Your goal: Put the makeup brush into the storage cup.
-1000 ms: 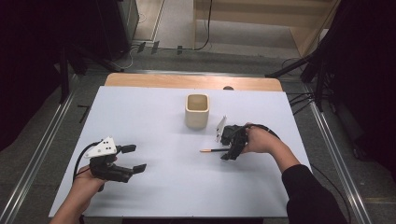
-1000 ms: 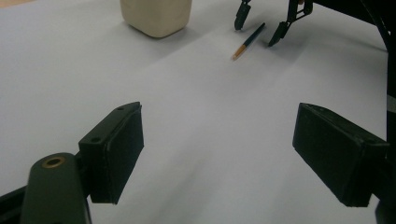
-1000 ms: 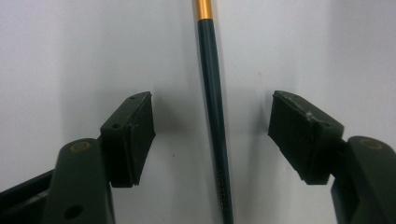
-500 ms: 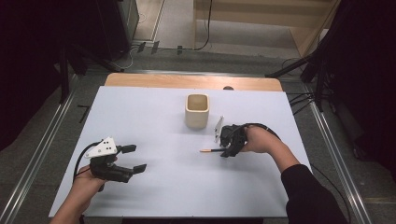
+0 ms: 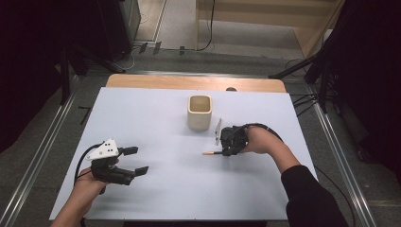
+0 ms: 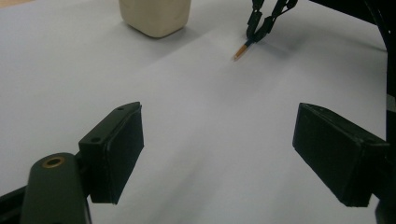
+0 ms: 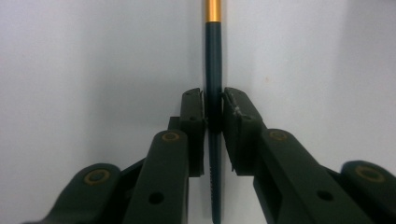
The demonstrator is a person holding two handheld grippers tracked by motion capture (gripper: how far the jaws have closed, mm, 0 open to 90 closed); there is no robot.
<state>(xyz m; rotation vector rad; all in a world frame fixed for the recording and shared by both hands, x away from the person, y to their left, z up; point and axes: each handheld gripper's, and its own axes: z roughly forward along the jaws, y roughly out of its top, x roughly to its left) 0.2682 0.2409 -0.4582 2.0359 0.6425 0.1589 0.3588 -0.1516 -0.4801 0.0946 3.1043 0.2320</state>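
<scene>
A dark teal pen (image 7: 214, 56) with an orange-gold end (image 5: 207, 153) lies flat on the white table (image 5: 156, 123), right of centre. My right gripper (image 7: 214, 109) points down at it. Its jaws have just been closing, and the pads now press on the pen's shaft from both sides. That gripper (image 6: 259, 30) also shows far off in the left gripper view, pinching the pen (image 6: 240, 50). My left gripper (image 5: 136, 161) rests at the front left of the table, open, with bare table between its pads (image 6: 121, 154).
A cream square cup (image 5: 199, 112) stands upright just behind and left of the right gripper, also seen as the cup (image 6: 156, 16). Metal rails run along both sides of the table. A wooden strip (image 5: 189, 82) edges the far side.
The right gripper's jaws have drawn together onto the pen. Both hands have stayed in place, and the left gripper is unchanged.
</scene>
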